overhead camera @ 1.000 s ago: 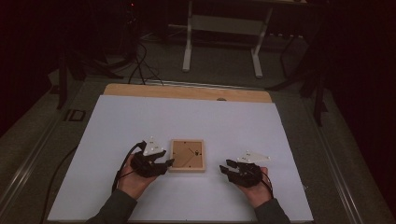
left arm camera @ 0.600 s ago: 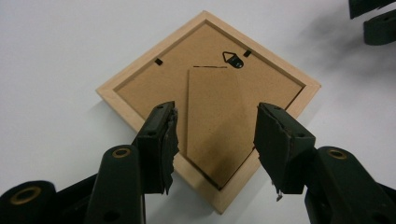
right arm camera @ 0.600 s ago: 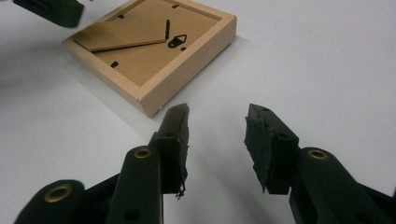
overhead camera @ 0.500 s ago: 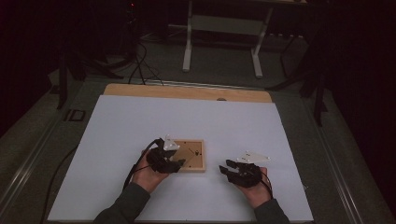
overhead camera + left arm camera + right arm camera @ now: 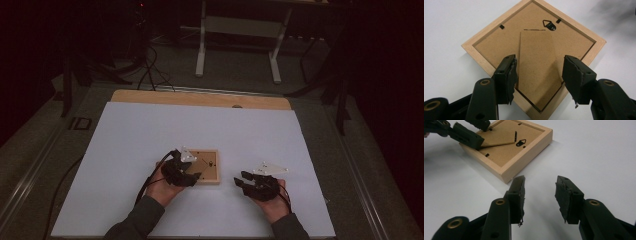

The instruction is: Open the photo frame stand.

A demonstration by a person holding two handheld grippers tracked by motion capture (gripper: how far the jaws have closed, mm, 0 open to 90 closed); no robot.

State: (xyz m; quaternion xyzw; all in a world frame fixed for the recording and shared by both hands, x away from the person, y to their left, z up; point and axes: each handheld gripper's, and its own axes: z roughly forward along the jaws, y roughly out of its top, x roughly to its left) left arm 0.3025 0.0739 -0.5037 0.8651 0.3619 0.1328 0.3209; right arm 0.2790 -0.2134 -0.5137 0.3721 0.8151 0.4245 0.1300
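From the high view, a white counter [image 5: 150, 135] is sitting in a dim room, perhaps before a light-legged stand [image 5: 237, 47], carrying one wooden picture frame [image 5: 207, 166] face down between two claws. In the left gripper view, the left claw [image 5: 539, 75] has just been opening and is straddling the frame's one cardboard easel flap [image 5: 537, 65] without pinching it. In the right gripper view, the right claw [image 5: 540, 195] is hanging half open over bare counter, just beside the frame's corner.

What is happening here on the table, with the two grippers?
A person works on a wooden picture frame lying face down on the white table. The left gripper is over its back, jaws just opening, astride the cardboard stand flap without pinching it. The right gripper waits open beside the frame, holding nothing.
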